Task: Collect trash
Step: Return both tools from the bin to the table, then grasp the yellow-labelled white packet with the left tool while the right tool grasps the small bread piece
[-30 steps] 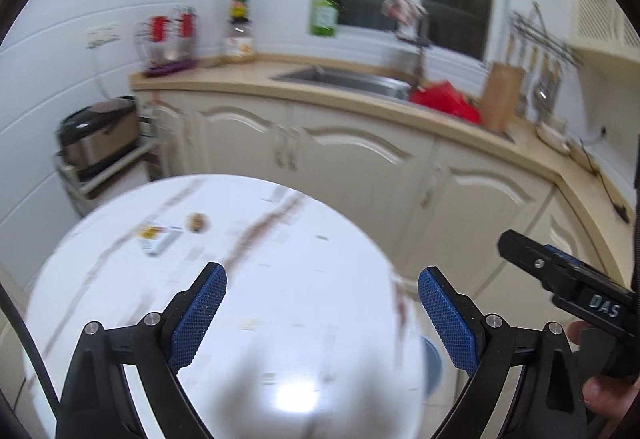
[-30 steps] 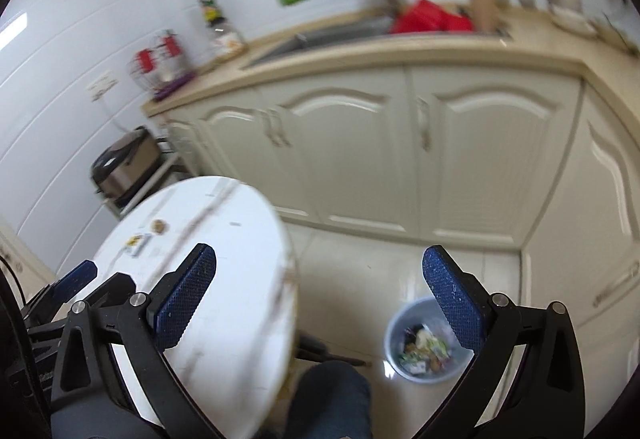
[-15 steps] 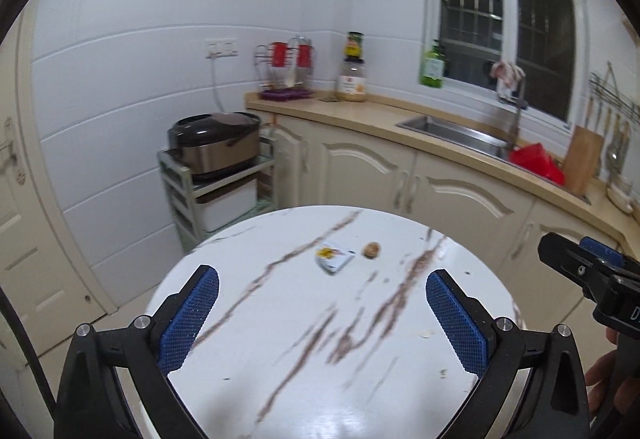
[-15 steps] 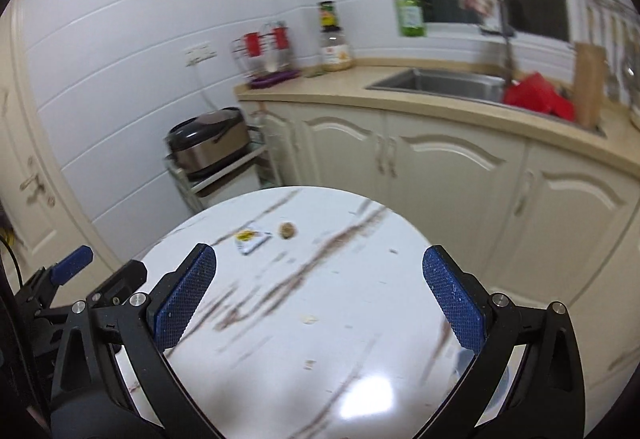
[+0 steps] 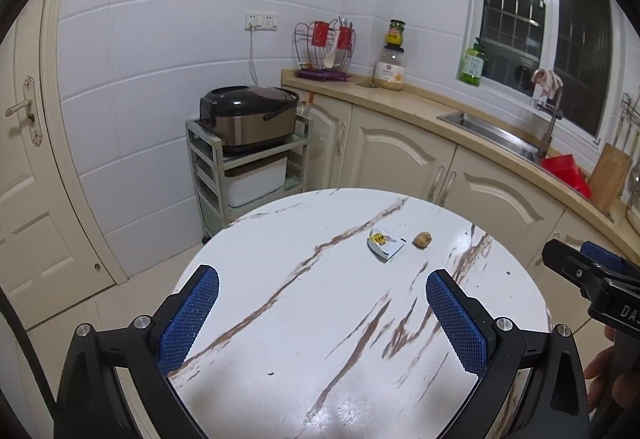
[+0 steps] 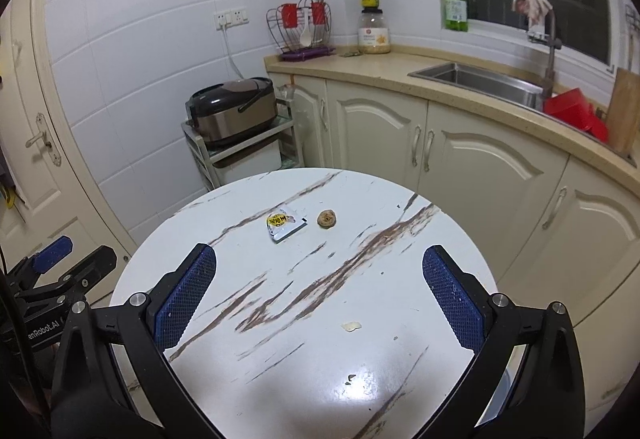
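Trash, a torn white sachet with a yellow label [image 6: 283,226] and a brown nut-like lump [image 6: 327,218], lies on the round marble-veined table [image 6: 404,295]. Left gripper [image 5: 322,313] and right gripper [image 6: 319,295] tilt downward, jaws wide, empty.

A torn white wrapper [image 6: 283,227] lies flat just beside a small brown nut-like lump [image 6: 327,218]

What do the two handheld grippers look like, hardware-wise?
Both match: the left gripper and right gripper have black angular frames, silver screw heads and blue textured pads on the fingers. White lettering marks each body. A dark cable runs at the left edge of the left wrist view.
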`<act>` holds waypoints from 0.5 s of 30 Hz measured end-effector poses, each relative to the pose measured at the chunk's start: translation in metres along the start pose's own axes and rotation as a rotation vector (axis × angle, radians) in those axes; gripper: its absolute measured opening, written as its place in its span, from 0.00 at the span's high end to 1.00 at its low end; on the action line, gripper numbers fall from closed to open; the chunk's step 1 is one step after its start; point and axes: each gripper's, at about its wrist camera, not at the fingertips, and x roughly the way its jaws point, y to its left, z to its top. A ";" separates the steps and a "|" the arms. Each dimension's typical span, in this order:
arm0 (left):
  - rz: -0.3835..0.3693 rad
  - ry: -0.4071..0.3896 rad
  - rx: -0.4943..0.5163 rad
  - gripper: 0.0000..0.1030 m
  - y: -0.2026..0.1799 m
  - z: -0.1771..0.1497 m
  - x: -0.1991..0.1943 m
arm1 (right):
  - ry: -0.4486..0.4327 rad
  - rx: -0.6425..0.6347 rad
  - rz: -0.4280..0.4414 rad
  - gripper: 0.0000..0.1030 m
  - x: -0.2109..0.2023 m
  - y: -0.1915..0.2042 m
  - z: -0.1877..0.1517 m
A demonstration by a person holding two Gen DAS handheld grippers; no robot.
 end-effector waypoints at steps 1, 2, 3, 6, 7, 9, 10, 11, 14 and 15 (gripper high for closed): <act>-0.005 0.012 0.001 0.01 -0.001 0.003 0.008 | 0.006 -0.001 -0.003 0.00 0.004 -0.001 0.000; -0.008 0.022 0.002 0.01 0.001 0.007 0.018 | 0.017 -0.003 -0.009 0.00 0.010 -0.004 -0.001; -0.011 0.034 0.005 0.01 -0.001 0.010 0.027 | 0.030 -0.003 -0.014 0.00 0.017 -0.006 -0.001; -0.017 0.071 0.014 0.01 -0.005 0.025 0.065 | 0.068 0.003 -0.024 0.00 0.040 -0.016 -0.002; -0.017 0.090 0.022 0.01 -0.009 0.028 0.079 | 0.086 0.005 -0.031 0.00 0.050 -0.021 -0.003; -0.018 0.123 0.042 0.01 -0.017 0.038 0.111 | 0.116 0.010 -0.040 0.00 0.069 -0.029 -0.003; -0.020 0.141 0.054 0.01 -0.019 0.043 0.128 | 0.128 0.011 -0.041 0.00 0.077 -0.032 -0.003; -0.024 0.158 0.066 0.01 -0.022 0.048 0.146 | 0.146 0.011 -0.044 0.00 0.088 -0.036 -0.003; -0.035 0.203 0.098 0.01 -0.035 0.059 0.193 | 0.197 0.006 -0.038 0.00 0.123 -0.043 -0.001; -0.043 0.216 0.104 0.01 -0.038 0.063 0.210 | 0.209 0.004 -0.035 0.00 0.133 -0.045 -0.001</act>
